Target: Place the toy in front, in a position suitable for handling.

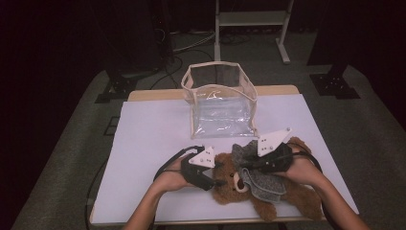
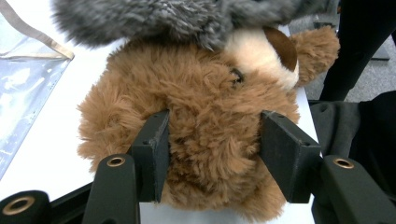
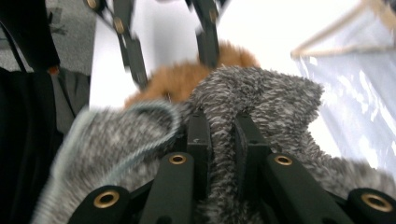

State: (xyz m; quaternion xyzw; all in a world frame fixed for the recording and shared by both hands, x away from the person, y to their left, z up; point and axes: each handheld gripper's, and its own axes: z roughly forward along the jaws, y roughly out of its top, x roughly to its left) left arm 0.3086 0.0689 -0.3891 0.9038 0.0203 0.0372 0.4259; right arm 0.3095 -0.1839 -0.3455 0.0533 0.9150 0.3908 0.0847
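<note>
A brown teddy bear (image 1: 229, 188) lies on its back near the front edge of the white table (image 1: 143, 139), with a grey fleece garment (image 1: 262, 186) draped over its chest. My left gripper (image 1: 219, 179) comes in from the left. Its jaws sit on both sides of the bear's head (image 2: 210, 126) and the pads press into the fur. My right gripper (image 1: 242, 163) reaches in from the right, shut on a fold of the grey garment (image 3: 261, 98). Beyond that fold are the bear's fur (image 3: 182, 77) and the left gripper (image 3: 170, 44).
A clear plastic bag with a beige rim (image 1: 220, 103) stands open at the table's far middle, just beyond the bear. A white metal frame (image 1: 251, 19) and black stands are on the floor behind the table. The person's forearms enter from the bottom edge.
</note>
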